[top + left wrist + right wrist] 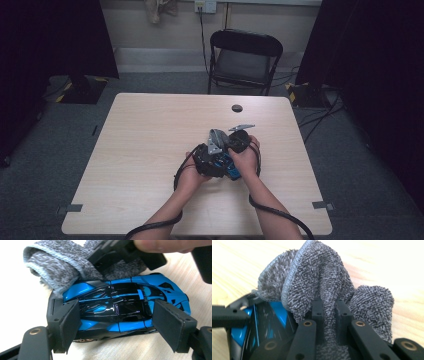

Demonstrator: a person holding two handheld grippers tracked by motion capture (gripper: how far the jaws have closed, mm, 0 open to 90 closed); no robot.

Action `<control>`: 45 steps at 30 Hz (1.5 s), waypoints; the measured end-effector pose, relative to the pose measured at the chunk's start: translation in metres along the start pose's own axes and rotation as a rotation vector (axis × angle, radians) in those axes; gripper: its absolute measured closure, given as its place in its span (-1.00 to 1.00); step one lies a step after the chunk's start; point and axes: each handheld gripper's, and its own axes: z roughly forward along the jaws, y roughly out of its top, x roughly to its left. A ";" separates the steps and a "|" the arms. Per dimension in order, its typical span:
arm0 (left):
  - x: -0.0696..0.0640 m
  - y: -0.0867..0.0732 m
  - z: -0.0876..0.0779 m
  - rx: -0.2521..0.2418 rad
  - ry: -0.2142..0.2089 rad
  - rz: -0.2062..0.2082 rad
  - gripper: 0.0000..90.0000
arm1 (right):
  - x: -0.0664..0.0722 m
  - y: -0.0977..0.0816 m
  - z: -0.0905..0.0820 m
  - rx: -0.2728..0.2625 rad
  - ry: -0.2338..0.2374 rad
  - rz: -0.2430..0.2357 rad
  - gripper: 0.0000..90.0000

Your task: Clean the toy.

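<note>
left gripper view has the blue toy car (125, 305) on the desk (155, 347), steadied between the left gripper (117, 322) fingers at each end, so the right gripper (329, 315) fingers, pinching a grey cloth (324, 285), can wipe its body.

both hand-held grippers meet mid-table: left hand-held gripper (115, 325) jaws apart, right hand-held gripper (329, 315) clamped.

Cloth (62, 267) lies on toy car (125, 307), on table (150, 150).
</note>
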 end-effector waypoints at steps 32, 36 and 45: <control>0.003 -0.004 -0.002 -0.024 -0.053 0.018 -0.61 | 0.004 0.029 0.002 -0.045 0.045 0.046 0.80; 0.004 -0.003 -0.003 -0.016 -0.057 0.022 -0.62 | 0.000 0.031 -0.010 -0.060 0.032 0.029 0.80; 0.007 -0.001 -0.010 -0.026 -0.063 0.011 -0.66 | -0.008 0.031 -0.030 -0.066 0.011 0.021 0.80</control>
